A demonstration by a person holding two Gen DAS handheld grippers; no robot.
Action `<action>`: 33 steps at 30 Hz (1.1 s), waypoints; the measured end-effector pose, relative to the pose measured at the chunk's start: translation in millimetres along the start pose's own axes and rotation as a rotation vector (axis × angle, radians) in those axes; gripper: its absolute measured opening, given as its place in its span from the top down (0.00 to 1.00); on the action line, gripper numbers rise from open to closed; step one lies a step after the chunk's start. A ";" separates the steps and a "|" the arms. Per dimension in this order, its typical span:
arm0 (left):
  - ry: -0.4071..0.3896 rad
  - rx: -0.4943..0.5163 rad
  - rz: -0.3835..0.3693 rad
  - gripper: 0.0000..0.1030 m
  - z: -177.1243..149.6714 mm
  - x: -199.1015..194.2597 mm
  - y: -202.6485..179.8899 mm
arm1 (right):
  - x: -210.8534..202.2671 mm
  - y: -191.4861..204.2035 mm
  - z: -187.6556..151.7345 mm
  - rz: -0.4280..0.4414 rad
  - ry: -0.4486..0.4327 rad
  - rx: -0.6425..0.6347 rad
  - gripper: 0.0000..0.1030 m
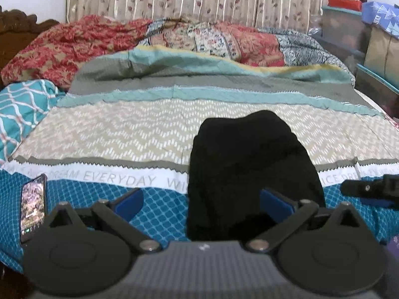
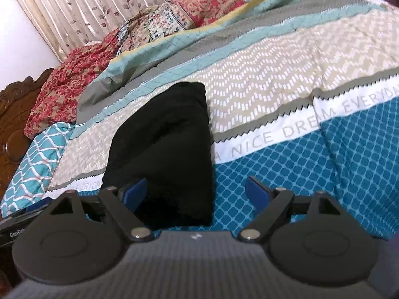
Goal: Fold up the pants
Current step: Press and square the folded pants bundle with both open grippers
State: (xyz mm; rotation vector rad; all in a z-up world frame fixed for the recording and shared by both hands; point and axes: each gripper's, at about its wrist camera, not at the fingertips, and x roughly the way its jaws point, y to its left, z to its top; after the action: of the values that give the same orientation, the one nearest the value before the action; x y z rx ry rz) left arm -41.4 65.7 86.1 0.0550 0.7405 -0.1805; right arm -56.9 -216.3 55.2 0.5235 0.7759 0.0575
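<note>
Black pants (image 1: 249,164) lie folded into a compact stack on the patterned bedspread (image 1: 124,134). In the left wrist view my left gripper (image 1: 202,203) is open, just above the near edge of the pants, its right finger over the fabric. In the right wrist view the pants (image 2: 167,144) lie ahead and to the left. My right gripper (image 2: 197,194) is open, its left finger over the near edge of the stack and its right finger over bare bedspread (image 2: 286,154). Neither gripper holds anything. The right gripper's tip also shows at the right edge of the left wrist view (image 1: 369,189).
A phone (image 1: 33,206) lies on the bed at the near left. Crumpled red and floral blankets (image 1: 154,39) are piled at the far side. A teal patterned pillow (image 1: 22,109) sits at left. Boxes (image 1: 369,32) are stacked beside the bed at right. A carved wooden headboard (image 2: 15,119) stands at left.
</note>
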 end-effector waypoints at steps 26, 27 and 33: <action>0.163 -0.163 0.039 0.00 -4.8 28.2 43.4 | 9.1 9.0 -9.3 -0.035 0.003 -0.011 0.13; 0.165 -0.166 0.039 0.00 -5.2 29.0 44.0 | 9.7 8.9 -9.6 -0.035 0.006 -0.011 0.13; 0.185 -0.249 0.014 0.00 -6.9 32.5 56.8 | 11.9 8.9 -10.5 -0.027 0.021 -0.008 0.13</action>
State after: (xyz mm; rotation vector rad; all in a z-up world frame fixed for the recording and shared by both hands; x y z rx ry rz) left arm -12.1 117.7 58.3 -0.1620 0.9419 -0.0696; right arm -54.2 -201.2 45.4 0.5050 0.8029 0.0408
